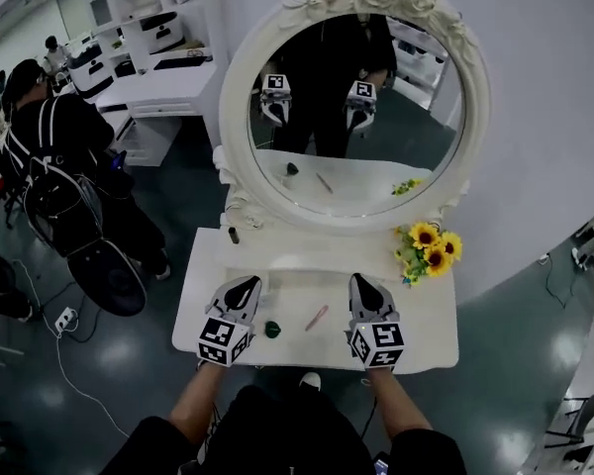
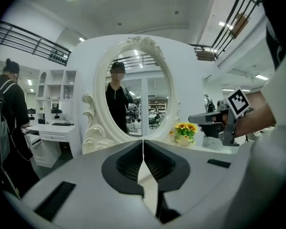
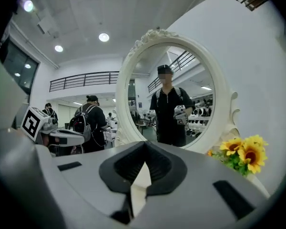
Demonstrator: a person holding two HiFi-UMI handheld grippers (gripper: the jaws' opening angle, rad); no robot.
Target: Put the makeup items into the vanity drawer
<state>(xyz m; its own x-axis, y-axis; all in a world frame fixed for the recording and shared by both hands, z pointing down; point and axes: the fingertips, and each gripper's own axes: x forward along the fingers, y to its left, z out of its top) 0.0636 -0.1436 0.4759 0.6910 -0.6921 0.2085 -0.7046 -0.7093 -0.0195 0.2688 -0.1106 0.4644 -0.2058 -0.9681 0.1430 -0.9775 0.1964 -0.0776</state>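
Far left, at 9 o'clock in the head view, a person with a backpack (image 1: 67,156) stands on the floor. On the white desk (image 1: 426,339), a small dark bottle (image 1: 234,235) stands at 10 o'clock, by the foot of the oval mirror (image 1: 356,117). The left gripper (image 1: 244,283) is over the desk at 8 o'clock, its cube bearing black-and-white square markers, its jaws pressed together on nothing. Just to its right lies a small green makeup item (image 1: 272,330), then a pink stick (image 1: 317,317) at 6 o'clock, tilted. The right gripper (image 1: 362,281) is at 4 o'clock, jaws also together and empty. Sunflowers (image 1: 428,248) sit at 2 o'clock.
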